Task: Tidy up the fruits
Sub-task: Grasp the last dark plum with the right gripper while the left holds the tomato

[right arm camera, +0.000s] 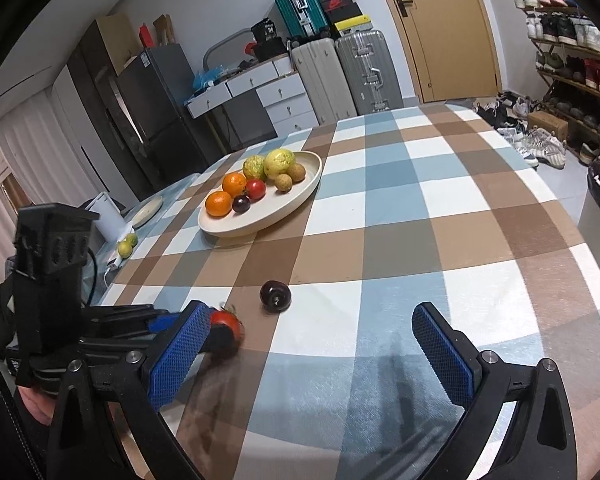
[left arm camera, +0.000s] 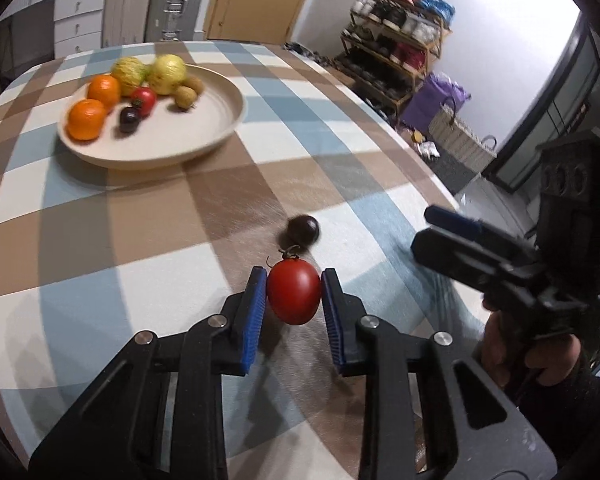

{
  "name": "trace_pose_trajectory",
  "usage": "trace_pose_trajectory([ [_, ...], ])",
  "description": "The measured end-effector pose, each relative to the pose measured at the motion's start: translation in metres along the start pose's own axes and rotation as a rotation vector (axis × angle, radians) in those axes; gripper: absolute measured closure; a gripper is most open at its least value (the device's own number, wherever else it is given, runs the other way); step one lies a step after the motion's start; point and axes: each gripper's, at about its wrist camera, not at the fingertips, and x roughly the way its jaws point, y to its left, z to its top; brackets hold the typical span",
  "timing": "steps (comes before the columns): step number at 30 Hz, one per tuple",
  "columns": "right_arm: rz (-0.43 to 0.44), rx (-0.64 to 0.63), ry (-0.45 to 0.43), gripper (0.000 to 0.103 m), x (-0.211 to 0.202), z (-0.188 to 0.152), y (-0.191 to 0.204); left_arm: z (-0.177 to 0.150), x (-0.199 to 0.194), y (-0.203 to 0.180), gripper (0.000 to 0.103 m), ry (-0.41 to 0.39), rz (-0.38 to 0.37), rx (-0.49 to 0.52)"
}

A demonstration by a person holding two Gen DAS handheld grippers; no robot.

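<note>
My left gripper [left arm camera: 294, 294] is shut on a red tomato [left arm camera: 294, 296] and holds it just above the checked tablecloth; the tomato also shows in the right wrist view [right arm camera: 229, 323]. A dark plum [left arm camera: 303, 229] lies on the cloth just beyond it, and shows in the right wrist view [right arm camera: 275, 295] too. A cream plate [left arm camera: 220, 128] at the far left holds two oranges, two yellow-green fruits, a red tomato, a dark plum and small brown fruits. My right gripper [right arm camera: 314, 328] is open and empty, with the plum ahead between its fingers; it shows at the right of the left wrist view [left arm camera: 440, 228].
The round table's edge [left arm camera: 420, 160] curves off to the right. A shoe rack [right arm camera: 572, 72] and loose shoes stand on the floor beyond it. A small plate [right arm camera: 148, 210], a white kettle [right arm camera: 108, 216] and two limes [right arm camera: 126, 246] sit at the table's far left.
</note>
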Motion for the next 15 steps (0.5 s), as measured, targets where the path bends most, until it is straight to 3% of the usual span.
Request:
trace_pose_trajectory([
  [11, 0.032, -0.026, 0.123, 0.0, 0.049, 0.014, 0.016, -0.003, -0.033, 0.047, 0.078, -0.045, -0.012, -0.095],
  [13, 0.03, -0.028, 0.135, 0.003, 0.057, 0.016, 0.019, -0.006, -0.035, 0.053, 0.078, -0.043, -0.02, -0.112],
  [15, 0.04, -0.033, 0.139, 0.012, 0.062, 0.018, 0.021, -0.008, -0.035, 0.058, 0.078, -0.041, -0.022, -0.122],
])
